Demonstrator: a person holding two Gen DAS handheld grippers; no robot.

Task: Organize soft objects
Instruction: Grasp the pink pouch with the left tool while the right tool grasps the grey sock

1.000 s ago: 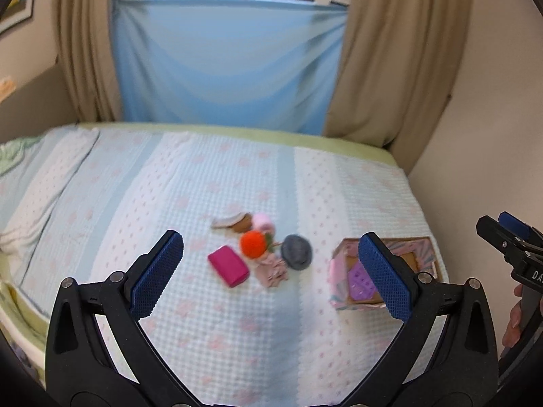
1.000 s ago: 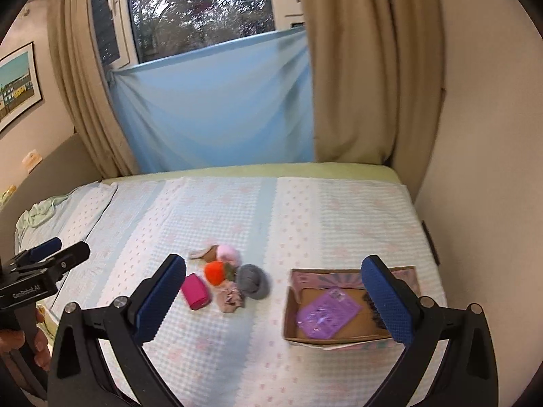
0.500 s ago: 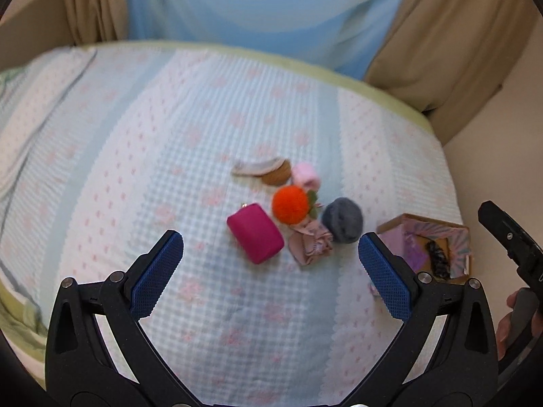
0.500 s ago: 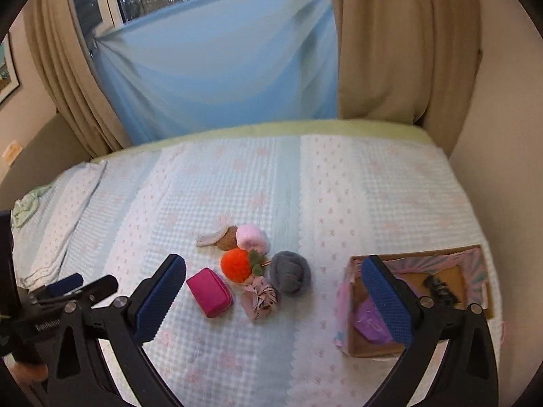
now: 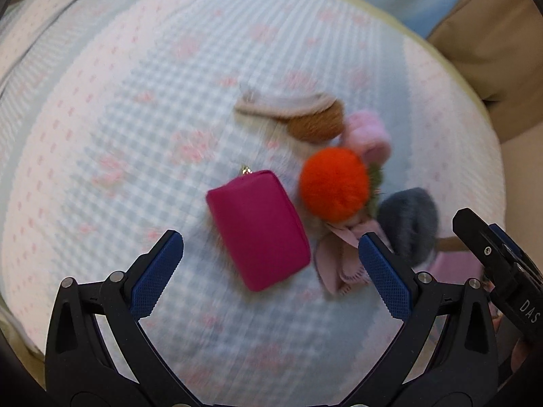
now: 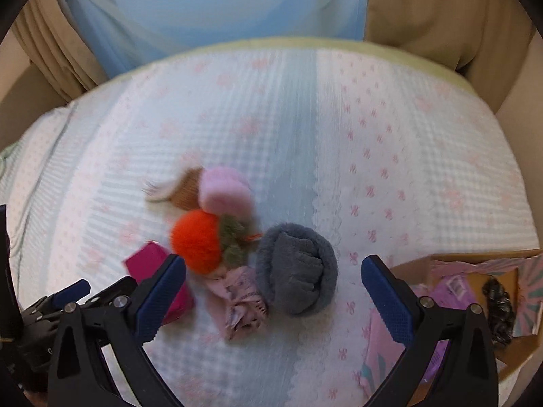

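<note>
A heap of soft things lies on the bed: a magenta pouch (image 5: 259, 229), an orange pompom (image 5: 334, 183), a pink fluffy ball (image 5: 368, 134), a brown and cream sock (image 5: 305, 115), a grey fluffy roll (image 5: 409, 224) and a mauve cloth (image 5: 339, 254). My left gripper (image 5: 271, 271) is open, low over the pouch. My right gripper (image 6: 273, 293) is open, above the grey roll (image 6: 295, 271) and mauve cloth (image 6: 237, 298). The pompom (image 6: 197, 240), pink ball (image 6: 224, 190) and pouch (image 6: 152, 268) lie to its left.
An open cardboard box (image 6: 475, 291) with a purple card and a dark hair piece sits at the bed's right edge. The bedspread (image 6: 305, 118) is pale blue and white with pink dots. Curtains (image 6: 441, 10) hang behind. The wall is close on the right.
Both grippers have come down and forward toward the heap, which now looks much larger. Both stay open. The objects have not moved.
</note>
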